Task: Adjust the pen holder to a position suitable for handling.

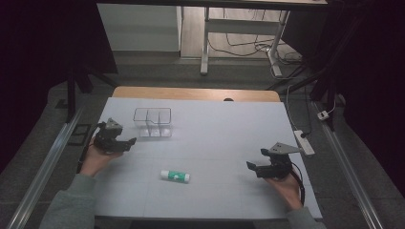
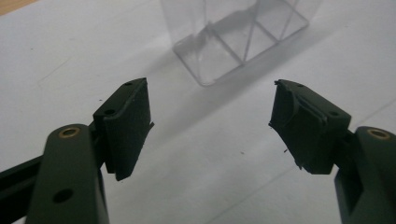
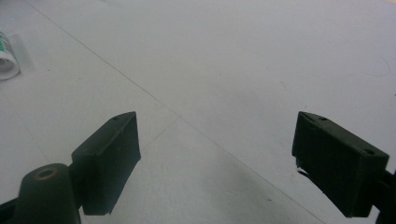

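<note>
Clear container (image 1: 153,121): upright on the counter (image 1: 224,129), divided into compartments, at 12 o'clock of the counter's left half; in the left gripper view it stands just ahead of the jaws at 12 o'clock.
Left claw (image 1: 130,142): at 7 o'clock of the container, near it but apart; jaws wide apart, nothing between them.
Tube (image 1: 175,175): white and green, lying flat at 5 o'clock of the container, well apart from both claws.
Right claw (image 1: 252,163): at 3 o'clock of the tube; jaws spread wide, holding nothing.
Counter: white sheet covering.
</note>
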The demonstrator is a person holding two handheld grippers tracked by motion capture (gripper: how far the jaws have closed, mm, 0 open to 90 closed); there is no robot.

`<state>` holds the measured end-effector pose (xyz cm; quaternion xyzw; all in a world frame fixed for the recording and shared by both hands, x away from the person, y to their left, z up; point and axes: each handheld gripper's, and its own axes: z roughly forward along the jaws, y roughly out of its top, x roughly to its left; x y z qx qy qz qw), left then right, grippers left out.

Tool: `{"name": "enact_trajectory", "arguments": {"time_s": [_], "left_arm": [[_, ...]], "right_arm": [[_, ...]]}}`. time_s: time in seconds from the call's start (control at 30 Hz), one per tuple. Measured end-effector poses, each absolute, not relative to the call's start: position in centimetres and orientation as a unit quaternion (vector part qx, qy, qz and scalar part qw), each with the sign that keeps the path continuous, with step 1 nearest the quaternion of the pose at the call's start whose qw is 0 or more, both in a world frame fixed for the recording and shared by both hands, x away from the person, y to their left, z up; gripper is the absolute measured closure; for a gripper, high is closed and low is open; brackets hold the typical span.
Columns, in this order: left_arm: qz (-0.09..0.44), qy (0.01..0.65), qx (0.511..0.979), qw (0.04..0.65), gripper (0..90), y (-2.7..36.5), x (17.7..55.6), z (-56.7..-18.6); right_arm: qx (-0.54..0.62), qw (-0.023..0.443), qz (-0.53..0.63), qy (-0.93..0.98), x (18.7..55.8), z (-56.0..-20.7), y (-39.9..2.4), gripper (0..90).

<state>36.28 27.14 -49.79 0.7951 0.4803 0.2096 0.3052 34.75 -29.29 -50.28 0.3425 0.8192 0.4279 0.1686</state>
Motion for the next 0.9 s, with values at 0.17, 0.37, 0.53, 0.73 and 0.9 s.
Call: {"name": "enact_trajectory", "arguments": {"time_s": [0.17,0.37,0.53,0.73,0.9], "left_arm": [[0.211,0.483,0.794,0.301,32.6,27.4,37.5,-49.9],[0.213,0.481,0.798,0.295,38.9,27.5,38.7,-50.1],[0.213,0.485,0.798,0.287,52.2,27.6,39.7,-50.7],[0.219,0.495,0.795,0.273,84.4,27.7,40.6,-51.3],[0.211,0.494,0.798,0.274,88.8,27.6,41.5,-51.5]], "right_arm": [[0.344,0.168,0.426,0.82,34.8,-50.4,-29.3,15.2],[0.343,0.169,0.421,0.823,34.6,-50.4,-29.3,15.2],[0.343,0.166,0.418,0.824,34.7,-50.6,-29.2,15.3],[0.345,0.169,0.414,0.825,34.7,-50.6,-29.1,15.3],[0.345,0.168,0.413,0.826,34.8,-50.7,-29.1,15.3]]}}
